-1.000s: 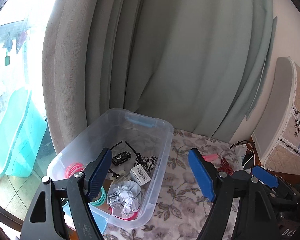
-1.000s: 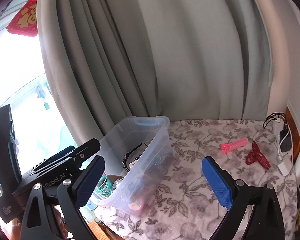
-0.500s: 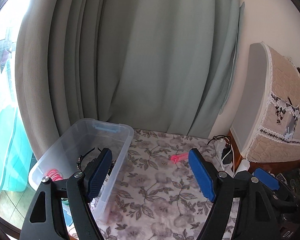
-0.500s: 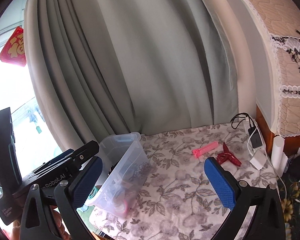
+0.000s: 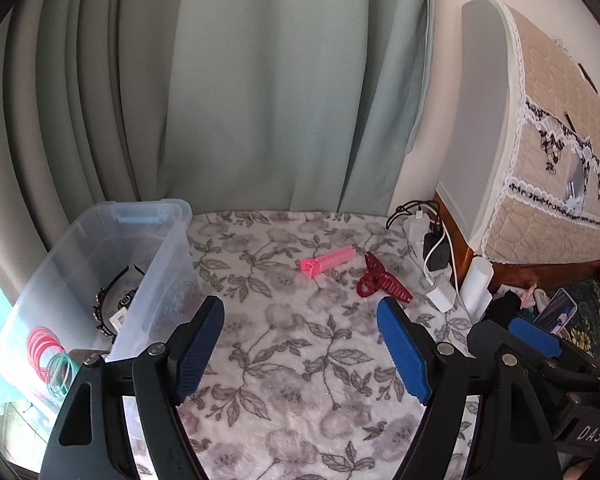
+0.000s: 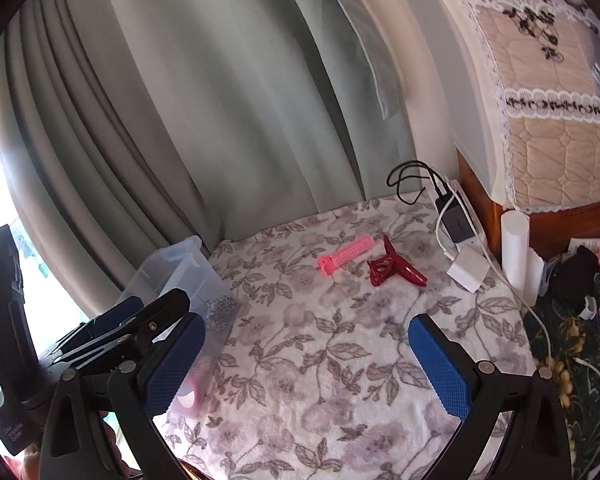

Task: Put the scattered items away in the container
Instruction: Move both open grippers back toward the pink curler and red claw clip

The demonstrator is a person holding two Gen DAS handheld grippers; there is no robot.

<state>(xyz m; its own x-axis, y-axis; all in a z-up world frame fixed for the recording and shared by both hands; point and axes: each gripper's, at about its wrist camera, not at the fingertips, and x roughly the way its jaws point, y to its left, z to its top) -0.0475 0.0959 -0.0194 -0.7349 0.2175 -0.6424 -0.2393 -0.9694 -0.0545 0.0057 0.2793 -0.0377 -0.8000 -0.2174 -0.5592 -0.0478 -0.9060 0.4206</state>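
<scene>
A clear plastic bin [image 5: 156, 240] [image 6: 172, 264] stands at the left of the floral cloth [image 5: 292, 320], holding bangles [image 5: 44, 348], a black headband [image 5: 112, 292] and other small items. On the cloth lie a pink hair roller [image 5: 328, 262] [image 6: 346, 255] and a dark red claw clip [image 5: 380, 282] [image 6: 396, 267], side by side. My left gripper [image 5: 300, 344] is open and empty, held above the cloth short of both items. My right gripper [image 6: 304, 360] is open and empty too, with the left gripper's body at its lower left.
A power strip with a black charger [image 5: 434, 248] [image 6: 456, 216], white cables and a white cylinder [image 5: 476, 284] [image 6: 516, 248] line the cloth's right edge. Grey-green curtains [image 5: 220, 100] hang behind. A covered appliance [image 5: 540, 152] stands at the right, with clutter below it.
Both views have swung right, away from the bin toward the roller and claw clip, which now sit nearer the centre. Both grippers stay open.
</scene>
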